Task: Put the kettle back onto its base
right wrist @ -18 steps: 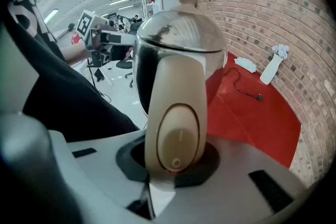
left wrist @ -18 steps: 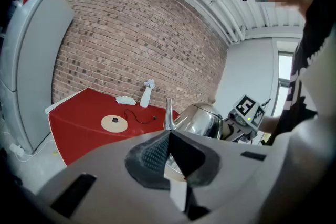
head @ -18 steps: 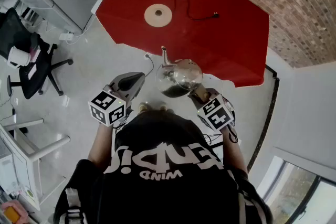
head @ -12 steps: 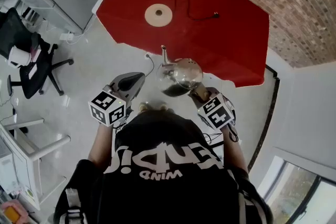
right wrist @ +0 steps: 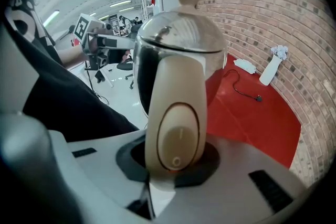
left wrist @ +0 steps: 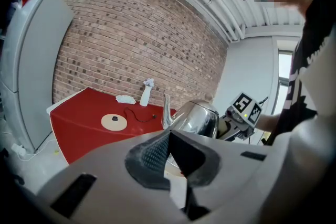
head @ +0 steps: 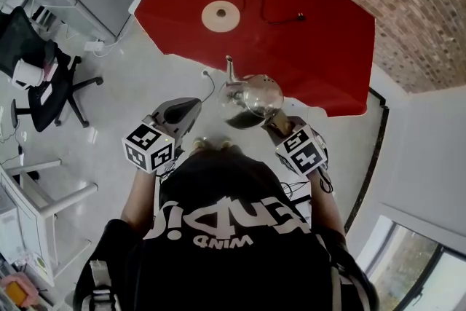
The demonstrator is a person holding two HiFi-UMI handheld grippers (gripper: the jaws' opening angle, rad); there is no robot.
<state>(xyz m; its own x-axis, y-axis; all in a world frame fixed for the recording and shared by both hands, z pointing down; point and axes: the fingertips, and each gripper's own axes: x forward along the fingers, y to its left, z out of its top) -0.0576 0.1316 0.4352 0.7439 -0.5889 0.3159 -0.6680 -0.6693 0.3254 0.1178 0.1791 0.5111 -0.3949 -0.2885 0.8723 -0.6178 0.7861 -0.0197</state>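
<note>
Shiny round steel kettle (head: 251, 100) with a thin spout is in the air and upright, over the floor just short of the red table (head: 328, 47) edge. It's crept slightly toward the table in the last half second. Right gripper (head: 280, 127) is clenched on its cream plastic handle (right wrist: 176, 123). Flat round tan base (head: 220, 16) is on the table at the kettle's 11 o'clock, well apart. Left gripper (head: 191, 107) is at the kettle's 9 o'clock, jaws together on nothing. My read: mid-carry, with the lowering onto the base still to do.
</note>
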